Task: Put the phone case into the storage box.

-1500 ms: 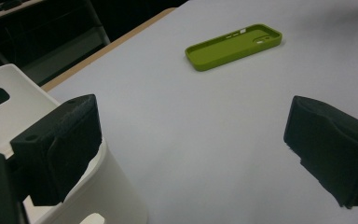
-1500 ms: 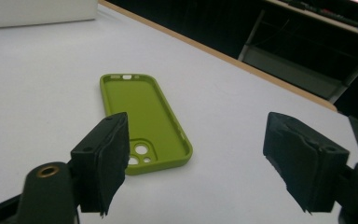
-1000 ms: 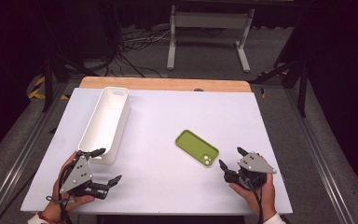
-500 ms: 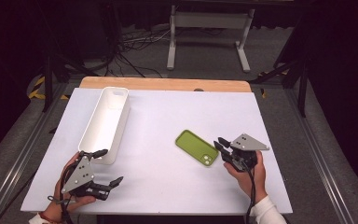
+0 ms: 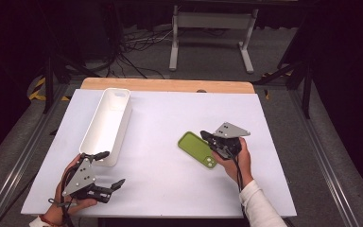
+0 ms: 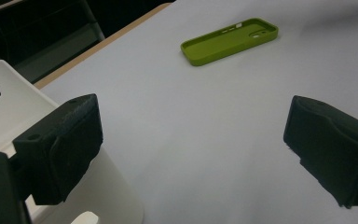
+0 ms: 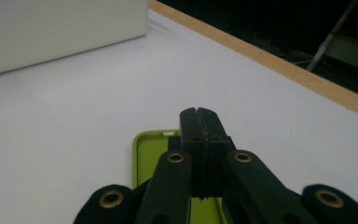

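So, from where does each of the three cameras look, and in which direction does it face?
High view: above the near table edge, looking forward and down; shows both hands, left gripper, right gripper, white bin, green phone case.
Left gripper view: rides that gripper, looking across the table between open jaws, bin beside it.
Right gripper view: rides that gripper, jaws shut together above the case, bin beyond.
All three views share the case and bin.

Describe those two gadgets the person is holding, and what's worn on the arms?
Each hand grips a black tool with two blocky black jaws. The left gripper and right gripper each carry a grey three-cornered plate on top, and a dark cable trails back from each. Brass-coloured rivets dot the right one's linkage in its own view. The right arm wears a white sleeve.
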The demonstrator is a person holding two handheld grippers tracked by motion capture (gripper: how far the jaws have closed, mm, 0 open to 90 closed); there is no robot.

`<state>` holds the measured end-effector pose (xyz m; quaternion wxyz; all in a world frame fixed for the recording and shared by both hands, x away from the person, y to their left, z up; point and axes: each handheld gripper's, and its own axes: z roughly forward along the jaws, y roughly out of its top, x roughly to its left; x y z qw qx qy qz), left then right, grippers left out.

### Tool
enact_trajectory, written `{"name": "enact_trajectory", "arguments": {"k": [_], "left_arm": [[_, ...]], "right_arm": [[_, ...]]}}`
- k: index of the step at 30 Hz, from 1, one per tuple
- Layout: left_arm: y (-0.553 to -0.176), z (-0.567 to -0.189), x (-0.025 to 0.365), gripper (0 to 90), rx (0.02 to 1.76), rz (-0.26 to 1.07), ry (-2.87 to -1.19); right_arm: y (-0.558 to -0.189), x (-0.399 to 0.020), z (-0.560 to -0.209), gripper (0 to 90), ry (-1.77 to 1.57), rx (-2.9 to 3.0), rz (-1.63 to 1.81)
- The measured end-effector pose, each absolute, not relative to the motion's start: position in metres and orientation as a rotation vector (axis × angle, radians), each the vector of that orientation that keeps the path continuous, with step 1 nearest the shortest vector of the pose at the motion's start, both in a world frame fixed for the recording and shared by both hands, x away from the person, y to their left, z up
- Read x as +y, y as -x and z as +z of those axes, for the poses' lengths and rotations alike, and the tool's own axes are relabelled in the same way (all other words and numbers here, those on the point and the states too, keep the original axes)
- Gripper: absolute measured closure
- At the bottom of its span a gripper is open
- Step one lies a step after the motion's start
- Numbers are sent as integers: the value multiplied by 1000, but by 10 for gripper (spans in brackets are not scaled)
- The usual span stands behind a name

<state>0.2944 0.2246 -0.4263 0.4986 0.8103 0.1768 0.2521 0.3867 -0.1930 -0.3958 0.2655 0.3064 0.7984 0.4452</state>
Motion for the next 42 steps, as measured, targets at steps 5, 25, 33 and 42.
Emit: {"name": "enact_trajectory", "arguments": {"k": [5, 25, 33, 42], "left_arm": [[-295, -427, 225, 54, 422, 608, -1964], [-292, -425, 228, 54, 403, 605, -1947], [-291, -426, 227, 54, 399, 597, -1951], [-292, -426, 226, 55, 401, 592, -1952]], "right_arm": [[-400, -175, -396, 900, -798, 2175, 1136], [-474, -145, -436, 900, -1091, 2314, 881], [-480, -143, -438, 900, -1112, 2321, 834], [-483, -140, -445, 900, -1115, 2362, 783]]}}
